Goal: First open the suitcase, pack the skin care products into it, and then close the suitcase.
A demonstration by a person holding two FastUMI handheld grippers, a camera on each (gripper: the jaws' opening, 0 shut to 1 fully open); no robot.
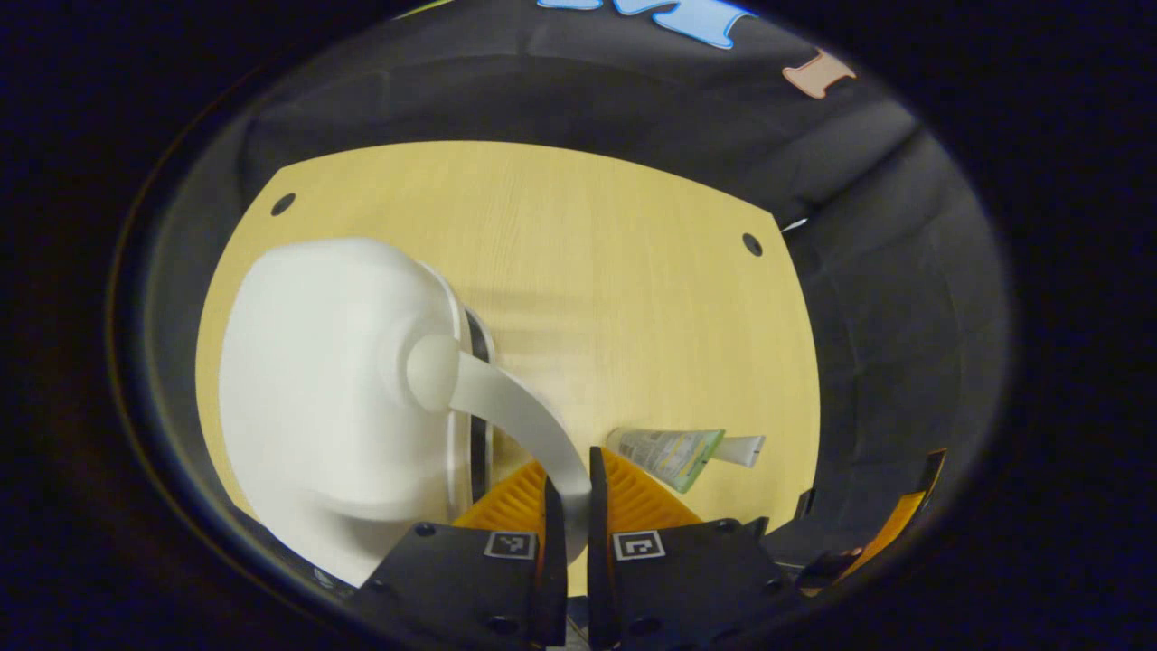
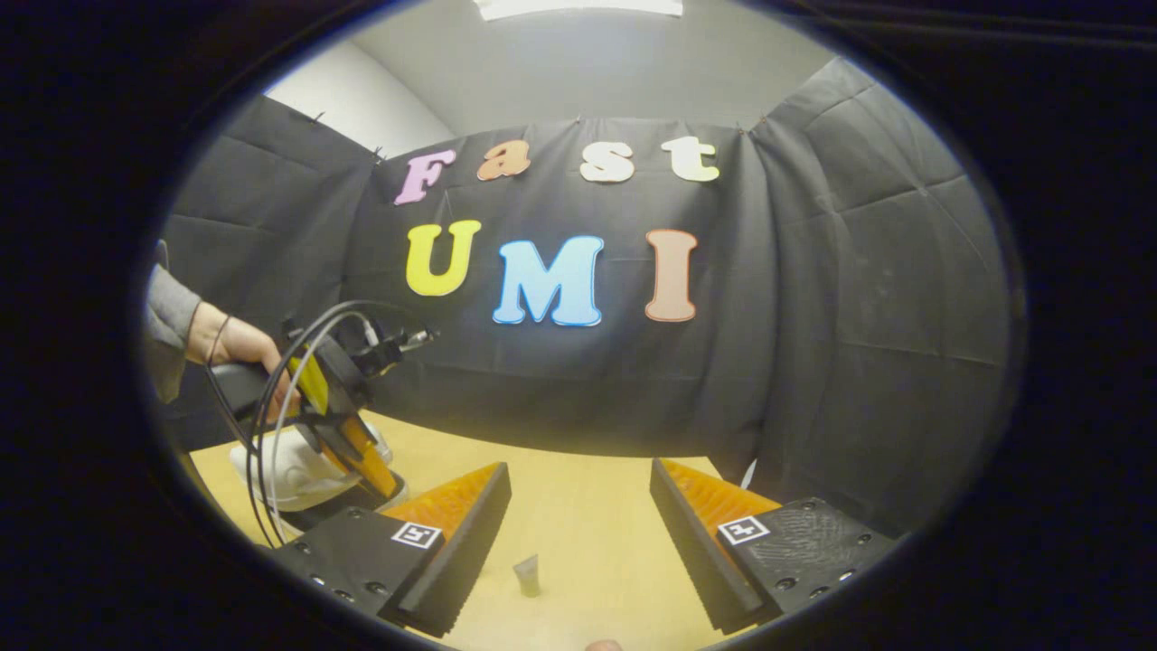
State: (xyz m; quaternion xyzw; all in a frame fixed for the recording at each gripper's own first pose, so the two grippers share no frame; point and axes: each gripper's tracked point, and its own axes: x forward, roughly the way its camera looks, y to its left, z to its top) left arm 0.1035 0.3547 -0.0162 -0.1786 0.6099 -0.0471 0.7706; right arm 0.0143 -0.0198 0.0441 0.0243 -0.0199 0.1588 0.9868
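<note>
Step in hand was opening the suitcase. Left gripper (image 1: 569, 506) sat clamped on the curved white handle (image 1: 515, 411) of the small white hard-shell suitcase (image 1: 334, 398), which lay on the light wooden table (image 1: 615, 271), apparently not yet open. Right gripper (image 2: 578, 542) hung above the table, fingers wide apart, empty. A green-and-white skin care tube with white cap (image 1: 682, 452) lay just beside the left gripper. Next move likely calls for lifting the lid by the handle. Tube label unreadable.
</note>
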